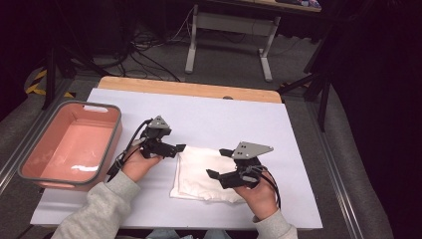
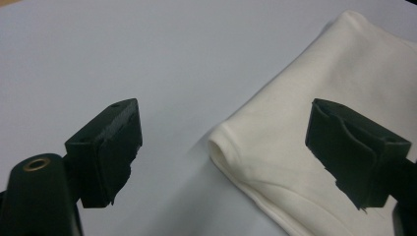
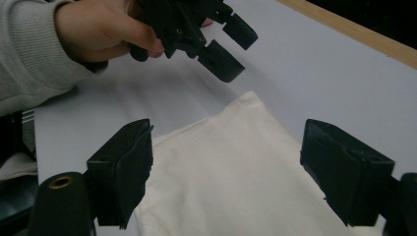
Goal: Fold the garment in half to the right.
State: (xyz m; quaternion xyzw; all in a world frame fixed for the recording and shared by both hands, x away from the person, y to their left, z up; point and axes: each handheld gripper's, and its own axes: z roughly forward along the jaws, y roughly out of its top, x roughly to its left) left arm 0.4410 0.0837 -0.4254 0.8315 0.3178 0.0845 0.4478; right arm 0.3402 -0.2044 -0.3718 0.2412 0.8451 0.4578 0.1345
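Two grippers are hovering over one folded white cloth [image 1: 201,177] lying at the table's [image 1: 224,114] six o'clock side. Left gripper [image 1: 180,148], jaws spread wide and empty, is sitting at the cloth's eleven o'clock corner. Right gripper [image 1: 221,163], jaws likewise gaping and holding nothing, is hanging above the cloth's three o'clock half. One pink bin [image 1: 107,147] is waiting empty at nine o'clock. Folding appears finished; grasping and moving the cloth, presumably binward, is remaining.

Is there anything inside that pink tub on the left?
No, the pink tub sits empty at the table's left edge in the high view, while the folded white cloth lies on the table beside it.
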